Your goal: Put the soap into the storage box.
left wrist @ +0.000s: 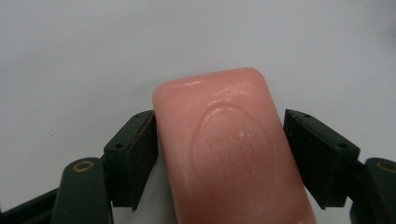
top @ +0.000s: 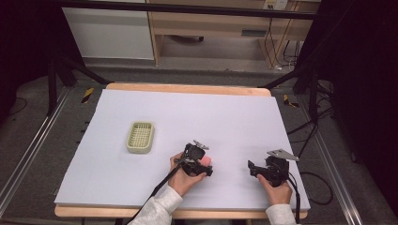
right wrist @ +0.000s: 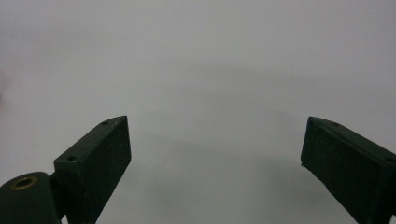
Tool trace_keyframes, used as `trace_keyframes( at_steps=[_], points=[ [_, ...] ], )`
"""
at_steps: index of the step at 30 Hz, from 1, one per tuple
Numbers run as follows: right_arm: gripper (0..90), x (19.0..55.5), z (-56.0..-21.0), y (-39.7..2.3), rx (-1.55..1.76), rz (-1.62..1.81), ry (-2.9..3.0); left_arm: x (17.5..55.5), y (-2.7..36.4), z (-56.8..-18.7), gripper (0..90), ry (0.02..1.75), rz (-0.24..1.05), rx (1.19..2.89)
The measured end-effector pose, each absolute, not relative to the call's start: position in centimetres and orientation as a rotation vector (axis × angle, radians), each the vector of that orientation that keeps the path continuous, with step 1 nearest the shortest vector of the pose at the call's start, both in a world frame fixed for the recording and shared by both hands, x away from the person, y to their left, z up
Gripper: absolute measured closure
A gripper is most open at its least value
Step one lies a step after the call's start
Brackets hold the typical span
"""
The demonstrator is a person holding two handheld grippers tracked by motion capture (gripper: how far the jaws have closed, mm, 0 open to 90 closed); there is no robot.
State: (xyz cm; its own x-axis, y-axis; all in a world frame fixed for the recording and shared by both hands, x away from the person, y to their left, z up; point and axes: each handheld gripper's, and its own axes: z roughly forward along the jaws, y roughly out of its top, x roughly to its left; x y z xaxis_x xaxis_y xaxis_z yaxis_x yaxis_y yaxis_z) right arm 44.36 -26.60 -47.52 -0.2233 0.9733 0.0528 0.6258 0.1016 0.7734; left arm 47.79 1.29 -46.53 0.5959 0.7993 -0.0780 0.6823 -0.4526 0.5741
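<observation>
The bench [top: 141,197] is the biggest thing here, a wooden top covered almost edge to edge by a pale lavender-grey sheet [top: 187,117]. Next in size are the person's two forearms in light sleeves, coming in from the near edge, each hand wrapped around a black tool with a cable trailing back. The left hand-held gripper [top: 205,165] sits low over the sheet, and the right hand-held gripper [top: 253,168] rests well apart from it, on its right side, pointing back toward the left one. Up and away to the left of the left hand-held gripper, well clear of it, lies a small pale green basket [top: 140,137] with a grid bottom. Smaller again is the pink soap bar [left wrist: 229,149], which lies on the sheet right between the left hand-held gripper's jaws. In the left gripper view the bar runs lengthwise out past the pads [left wrist: 140,158], with a stamped oval mark on its top face. One pad sits right against the bar's side, while the other stands just off it with a thin gap, so the jaws are spread around the soap rather than pinching it. The right hand-held gripper's jaws stand wide apart over bare sheet, with nothing between them.
</observation>
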Motion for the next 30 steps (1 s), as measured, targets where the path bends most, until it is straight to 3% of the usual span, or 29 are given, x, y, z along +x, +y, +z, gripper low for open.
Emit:
trace_keyframes(
  at_steps=[10,30],
  points=[
    [8.8,44.39,-47.54,-26.56,1.563,0.950,1.910,47.86,1.50,-46.15,35.1,1.169,0.240,2.283],
    [9.0,44.38,-47.51,-26.59,1.565,0.952,1.903,47.82,1.96,-45.74,36.9,1.129,0.240,2.308]
  ],
)
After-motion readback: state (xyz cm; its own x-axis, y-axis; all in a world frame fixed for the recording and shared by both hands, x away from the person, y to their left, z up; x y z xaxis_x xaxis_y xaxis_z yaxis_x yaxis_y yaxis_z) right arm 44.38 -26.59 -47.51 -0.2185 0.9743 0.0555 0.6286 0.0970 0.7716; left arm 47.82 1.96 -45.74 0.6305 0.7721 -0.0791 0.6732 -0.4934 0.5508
